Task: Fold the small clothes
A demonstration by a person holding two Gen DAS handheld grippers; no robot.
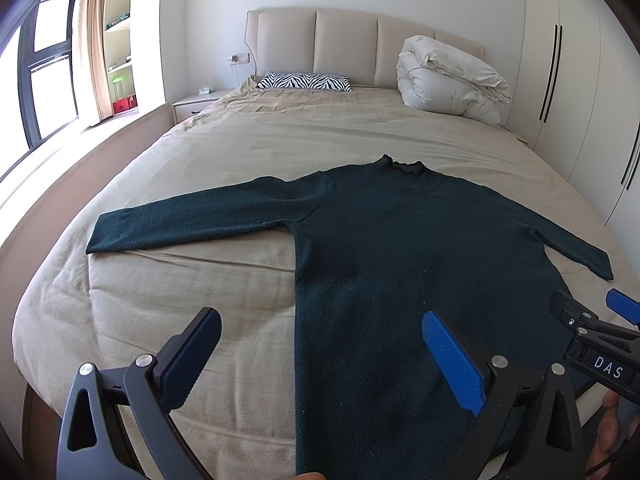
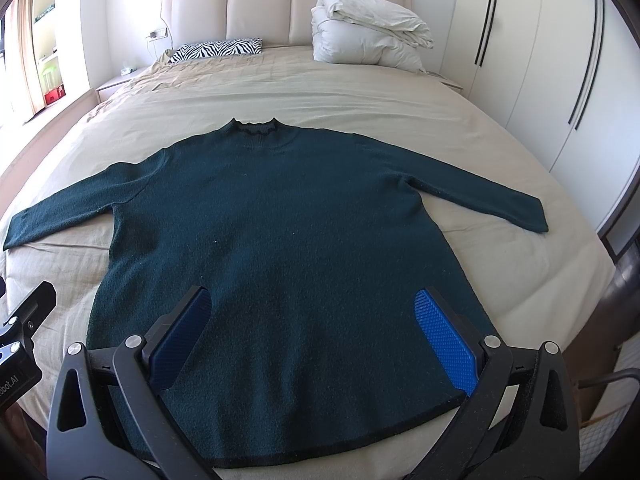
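STEP: first fold pending | sweater (image 2: 280, 240) flat on bed (image 2: 360, 92) | left gripper (image 1: 320, 356), right gripper (image 2: 312, 336) spread, holding nothing | NEXT: we pinch the sleeve (image 2: 500, 196) at 2 o'clock

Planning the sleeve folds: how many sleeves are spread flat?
2: the left sleeve stretches toward the window side, the right sleeve toward the wardrobe. Neither is tucked under.
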